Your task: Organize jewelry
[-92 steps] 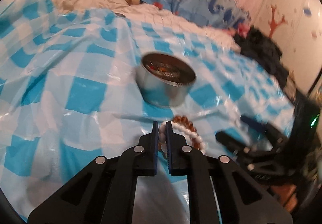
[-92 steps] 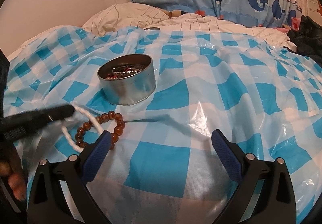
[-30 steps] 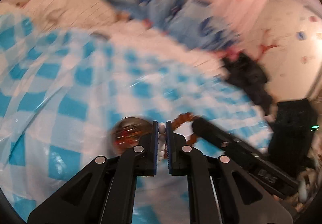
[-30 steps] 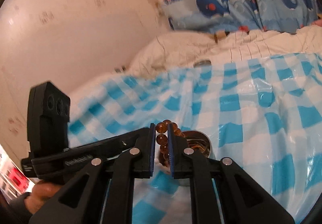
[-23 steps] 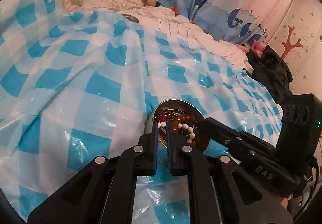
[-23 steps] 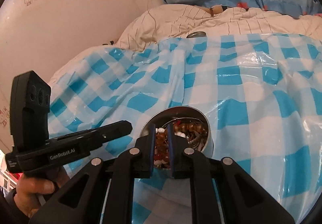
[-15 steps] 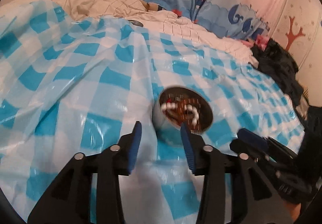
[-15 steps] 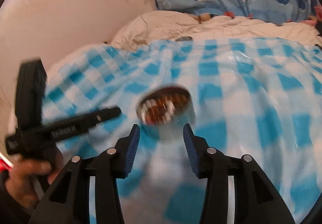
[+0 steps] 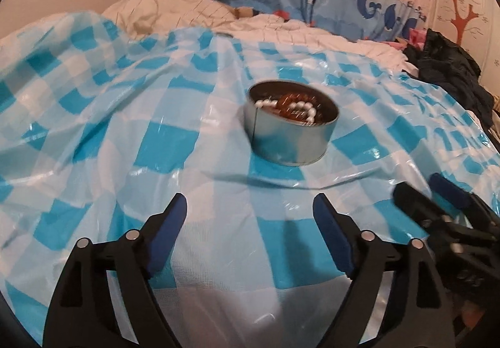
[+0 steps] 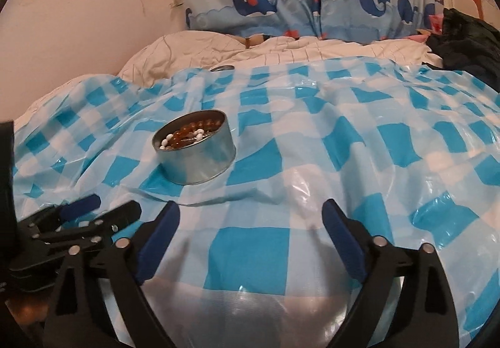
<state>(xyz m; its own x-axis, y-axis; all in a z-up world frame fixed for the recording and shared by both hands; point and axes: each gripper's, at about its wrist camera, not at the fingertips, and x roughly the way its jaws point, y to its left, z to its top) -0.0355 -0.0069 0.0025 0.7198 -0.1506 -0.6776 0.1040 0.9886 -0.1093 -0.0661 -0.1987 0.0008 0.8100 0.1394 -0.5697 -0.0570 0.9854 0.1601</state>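
One round, shallow silver metal tin (image 9: pixel 290 141), upright with its open mouth facing up, stands on the blue-and-white checked plastic sheet (image 9: pixel 93 135) spread over the bed; being round, it has no long axis to report. Inside it lie two bead bracelets: one string of small white beads (image 9: pixel 300 106) curving across the top, and one string of amber-brown beads (image 10: pixel 190 131) coiled beneath and beside it; further contents at the bottom of the tin are too dark and small to make out, possibly a metal piece. Two pairs of black tongs with blue pads: the left tongs (image 9: pixel 250 232) and the right tongs (image 10: pixel 250 234), both with jaws that have just been opening, now standing wide apart with nothing between them, both short of the tin and not touching it. Each pair shows at the edge of the other's view, blurred and partly cut off. One whale-print blue curtain (image 10: pixel 312 7) hangs behind the bed; one dark heap of cloth (image 9: pixel 447 73) lies at the right, indistinct.
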